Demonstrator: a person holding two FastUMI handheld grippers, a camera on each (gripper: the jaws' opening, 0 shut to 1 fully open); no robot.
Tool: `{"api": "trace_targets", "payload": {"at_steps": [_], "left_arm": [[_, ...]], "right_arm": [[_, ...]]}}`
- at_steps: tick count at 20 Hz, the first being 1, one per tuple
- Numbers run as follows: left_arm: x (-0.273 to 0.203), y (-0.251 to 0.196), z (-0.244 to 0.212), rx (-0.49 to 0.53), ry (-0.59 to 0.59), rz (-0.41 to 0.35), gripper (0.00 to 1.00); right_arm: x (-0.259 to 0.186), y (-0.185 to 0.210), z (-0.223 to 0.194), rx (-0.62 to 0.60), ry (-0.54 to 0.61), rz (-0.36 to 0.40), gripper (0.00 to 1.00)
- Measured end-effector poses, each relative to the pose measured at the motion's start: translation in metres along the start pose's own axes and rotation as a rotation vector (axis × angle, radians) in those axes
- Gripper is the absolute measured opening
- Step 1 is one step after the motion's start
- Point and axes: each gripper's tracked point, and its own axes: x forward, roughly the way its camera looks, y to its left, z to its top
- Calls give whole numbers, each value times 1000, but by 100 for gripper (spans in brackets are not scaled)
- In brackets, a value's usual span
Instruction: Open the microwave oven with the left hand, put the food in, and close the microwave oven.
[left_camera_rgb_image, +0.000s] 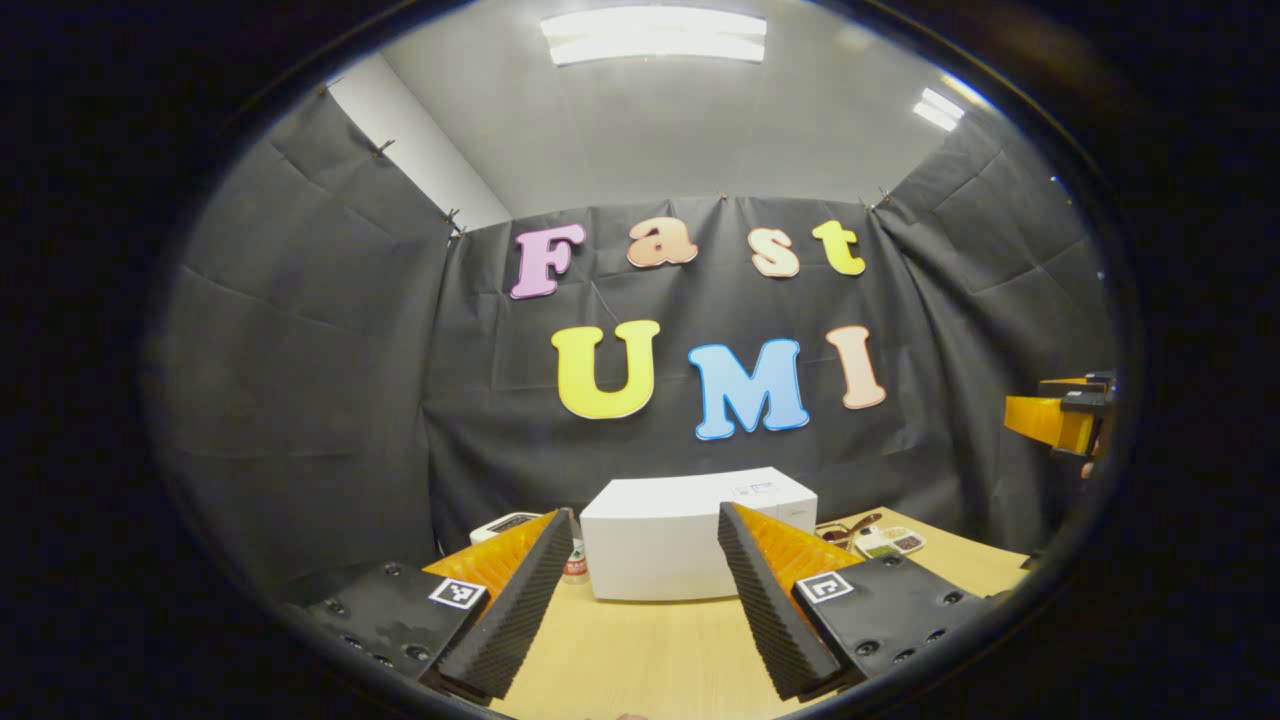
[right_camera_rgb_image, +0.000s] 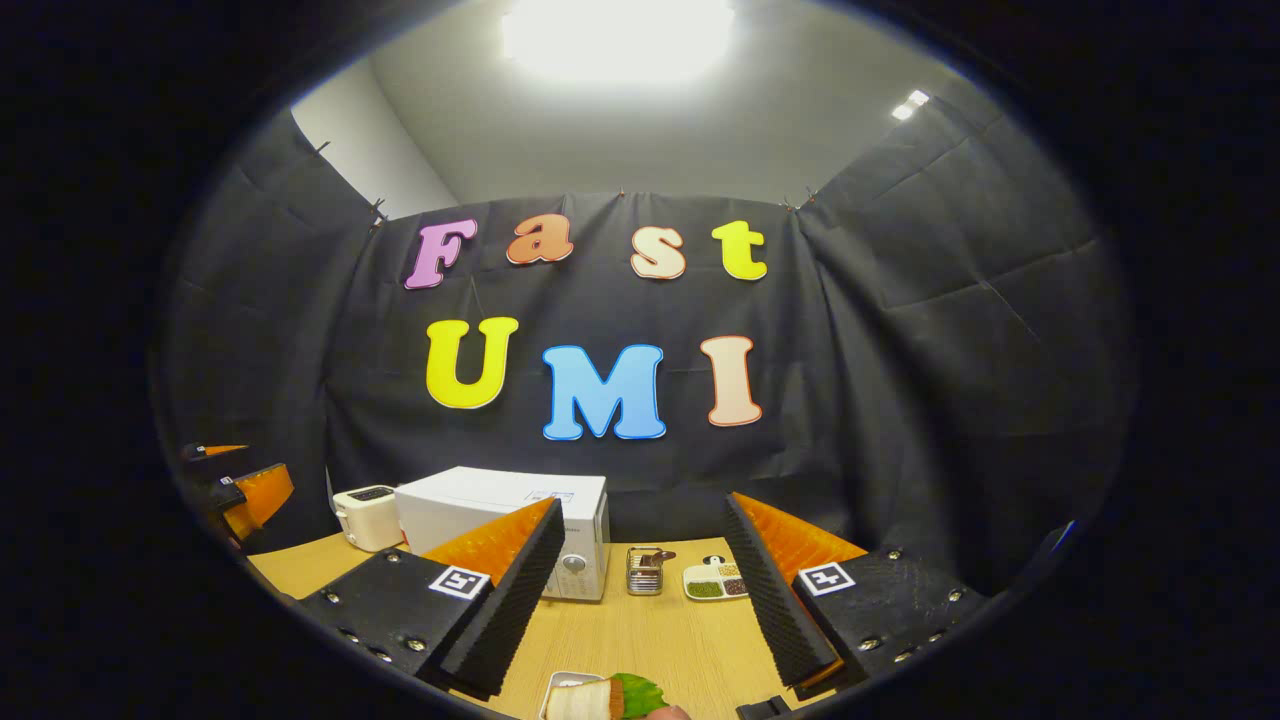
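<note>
In the left gripper view, your left hand-held gripper (left_camera_rgb_image: 645, 600) hangs wide apart, holding nothing, with the microwave (left_camera_rgb_image: 690, 535) straight ahead on the bench (left_camera_rgb_image: 640, 655), door closed. In the right gripper view, your right hand-held gripper (right_camera_rgb_image: 640, 610) is wide too; the food (right_camera_rgb_image: 600, 697) lies on the bench in front of the microwave (right_camera_rgb_image: 500, 520).

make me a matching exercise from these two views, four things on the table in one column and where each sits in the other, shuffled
Things:
1. microwave oven
2. toaster
3. sectioned tray
4. food

Places, as the right gripper view shows them:
A. nearest the camera, at the bottom edge, between the right hand-held gripper's fingers
B. right of the small wire rack
C. left of the microwave oven, by the wall
D. at the back of the table, door shut

Pairs: 1-D, 2-C, 3-B, 4-A
</note>
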Motion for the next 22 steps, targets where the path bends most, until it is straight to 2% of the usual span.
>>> {"api": "trace_targets", "payload": {"at_steps": [8, 11, 16, 22], "left_arm": [[7, -36, 4, 12, -21, 22, 96], [22, -56, 2, -4, -22, 4, 96], [69, -79, -8, -42, -30, -50, 96], [139, -95, -38, -17, -23, -123, 96]], "right_arm": [[6, -16, 4, 7, -23, 59, 96], [7, -24, 3, 11, -22, 59, 96], [14, -29, 5, 5, -25, 45, 96], [35, -26, 2, -2, -20, -10, 96]]}}
